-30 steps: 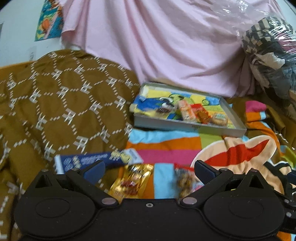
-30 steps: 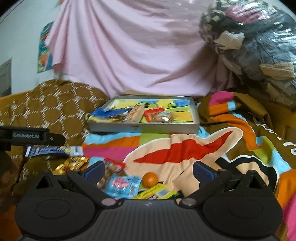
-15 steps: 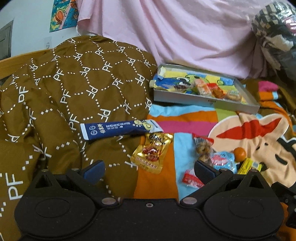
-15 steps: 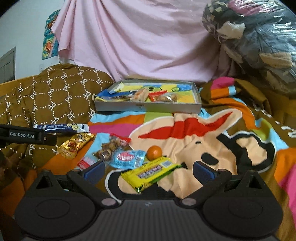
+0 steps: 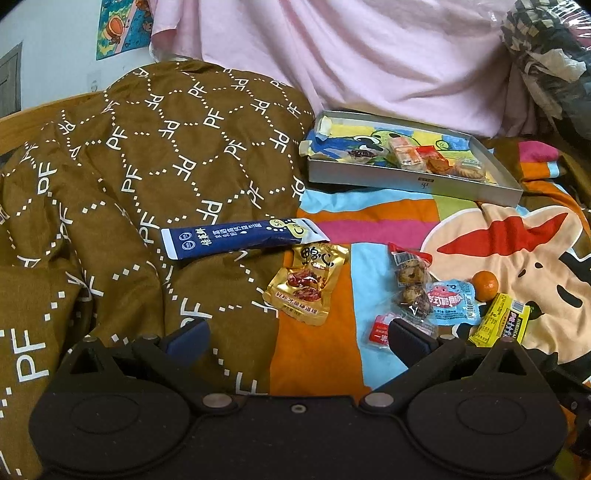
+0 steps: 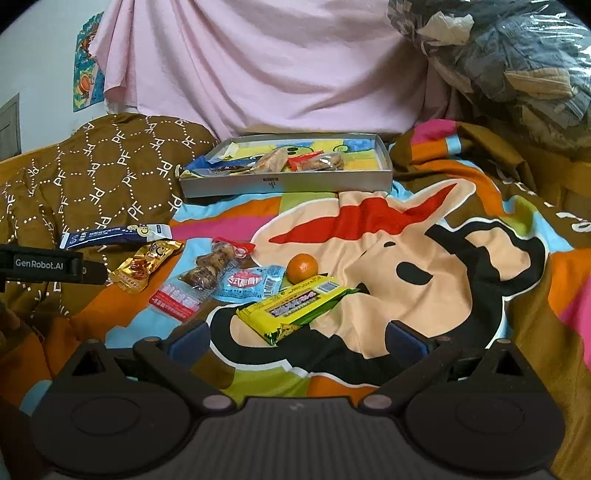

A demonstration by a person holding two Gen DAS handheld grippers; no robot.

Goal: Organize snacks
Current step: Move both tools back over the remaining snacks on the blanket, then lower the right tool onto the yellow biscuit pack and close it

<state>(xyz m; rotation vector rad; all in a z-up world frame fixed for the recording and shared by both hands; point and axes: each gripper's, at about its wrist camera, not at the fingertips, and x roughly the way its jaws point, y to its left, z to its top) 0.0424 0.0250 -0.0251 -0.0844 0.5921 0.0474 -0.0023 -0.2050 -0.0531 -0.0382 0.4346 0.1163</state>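
Note:
Loose snacks lie on a colourful cartoon blanket: a long blue packet (image 5: pixel 236 238), a gold pouch (image 5: pixel 308 284), a clear bag of brown treats (image 5: pixel 412 286), a light-blue packet (image 5: pixel 450 301), a small red packet (image 5: pixel 380 328), a tangerine (image 5: pixel 485 284) and a yellow bar (image 6: pixel 295 304). A grey tray (image 5: pixel 413 181) holding several snacks sits at the back. My left gripper (image 5: pixel 297 338) is open and empty, low in front of the gold pouch. My right gripper (image 6: pixel 297 341) is open and empty, just behind the yellow bar. The left gripper's body (image 6: pixel 48 264) shows at the right wrist view's left edge.
A brown patterned quilt (image 5: pixel 129 173) is bunched up on the left. Pink cloth (image 6: pixel 266 70) hangs behind the tray. A plastic-wrapped bundle of fabrics (image 6: pixel 517 66) is piled at the back right. A poster (image 5: pixel 122 29) is on the wall.
Both grippers have pulled back and risen, so more of the blanket and the loose snacks have come into view. Both stay open. No snack has moved.

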